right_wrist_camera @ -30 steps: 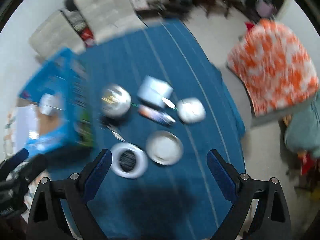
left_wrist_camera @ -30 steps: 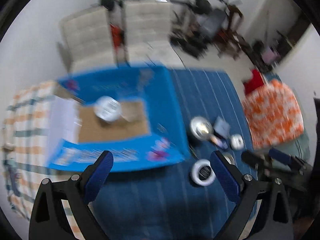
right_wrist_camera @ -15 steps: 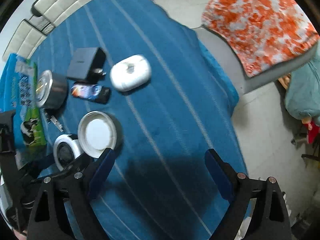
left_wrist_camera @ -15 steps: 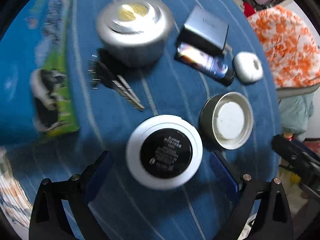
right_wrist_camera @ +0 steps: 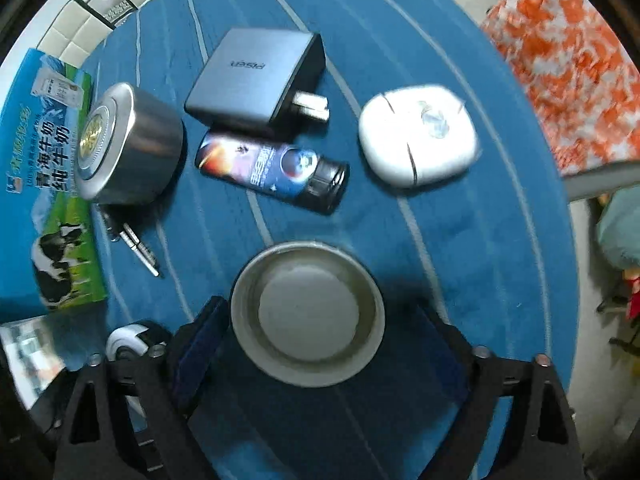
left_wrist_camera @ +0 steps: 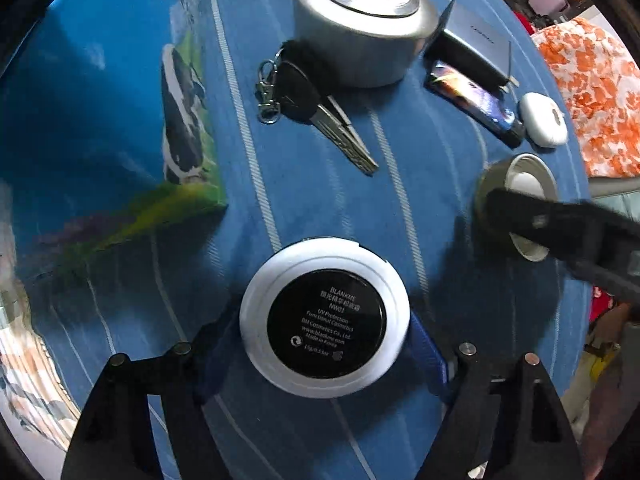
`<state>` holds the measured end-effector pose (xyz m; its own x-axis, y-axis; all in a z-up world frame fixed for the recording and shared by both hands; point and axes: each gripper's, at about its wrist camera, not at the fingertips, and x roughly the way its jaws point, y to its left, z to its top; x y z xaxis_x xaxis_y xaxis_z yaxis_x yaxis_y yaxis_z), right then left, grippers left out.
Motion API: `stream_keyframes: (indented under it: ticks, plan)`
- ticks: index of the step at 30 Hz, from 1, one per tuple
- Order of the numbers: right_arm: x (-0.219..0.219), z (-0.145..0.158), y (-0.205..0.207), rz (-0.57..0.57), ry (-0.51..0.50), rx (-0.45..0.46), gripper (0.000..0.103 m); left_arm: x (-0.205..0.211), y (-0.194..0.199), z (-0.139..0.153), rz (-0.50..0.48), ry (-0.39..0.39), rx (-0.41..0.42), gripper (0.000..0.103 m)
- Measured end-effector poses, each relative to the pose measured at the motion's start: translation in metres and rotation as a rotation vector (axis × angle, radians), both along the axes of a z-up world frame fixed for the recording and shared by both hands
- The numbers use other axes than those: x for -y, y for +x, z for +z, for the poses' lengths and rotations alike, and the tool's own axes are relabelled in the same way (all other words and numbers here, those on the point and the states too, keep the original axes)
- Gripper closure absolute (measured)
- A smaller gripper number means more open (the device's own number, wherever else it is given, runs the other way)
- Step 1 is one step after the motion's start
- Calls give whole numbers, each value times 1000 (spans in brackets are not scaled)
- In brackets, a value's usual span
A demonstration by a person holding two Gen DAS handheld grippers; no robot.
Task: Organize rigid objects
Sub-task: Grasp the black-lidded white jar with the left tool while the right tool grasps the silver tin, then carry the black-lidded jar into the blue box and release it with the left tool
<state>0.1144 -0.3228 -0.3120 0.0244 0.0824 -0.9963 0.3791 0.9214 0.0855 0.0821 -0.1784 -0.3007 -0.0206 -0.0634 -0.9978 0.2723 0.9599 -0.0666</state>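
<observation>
In the left wrist view, a white cosmetic compact (left_wrist_camera: 325,323) with a black printed label is seen at lower centre, lying on the blue striped tablecloth (left_wrist_camera: 420,168). It sits between the fingers of the left gripper (left_wrist_camera: 324,356), whose blue pads (left_wrist_camera: 426,350) are drawn in against its rim on both sides, so the compact is clasped. Above it, a bunch of keys (left_wrist_camera: 320,114) is spread beside a round silver tin (left_wrist_camera: 362,20) at the top of the frame. A milk carton box (left_wrist_camera: 120,92) fills the left side.

In the right wrist view, a shallow metal lid (right_wrist_camera: 307,313) with a pale inner disc lies at lower centre, between the fingers of the right gripper (right_wrist_camera: 316,344). The fingers are spread wide; the left pad (right_wrist_camera: 200,344) stands just beside the rim, and contact cannot be told. Further up the frame are found a small printed bottle (right_wrist_camera: 272,168) on its side, a dark Pisen charger (right_wrist_camera: 256,76) just above it, and a white earbud case (right_wrist_camera: 418,134) to the right.
</observation>
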Motion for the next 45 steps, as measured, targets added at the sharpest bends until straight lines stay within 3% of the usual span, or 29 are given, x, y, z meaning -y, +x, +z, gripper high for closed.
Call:
stream_keyframes:
  ticks: [3,15,20,26,30,37,45]
  plan:
    - [-4,6,0,4,-61,3,33,5,-1,-1,0,20,19,28]
    - [7,16,-22,33,-79,9,34,9,-22,8,17,-11,39,30]
    - [5,43,-30,65,-108,48,34,19,-31,27,11,-41,63,30]
    - [-14,103,-32,103,-90,150,34,3,-36,77,15,-91,164,30]
    - [-36,140,-21,136,-70,219,34,-21,-26,112,55,-131,228,30]
    - [-102,197,-3,234,-43,329,34,-87,-1,161,120,-119,342,30]
    - [-167,233,9,320,-21,386,34,-154,10,200,206,-81,420,30]
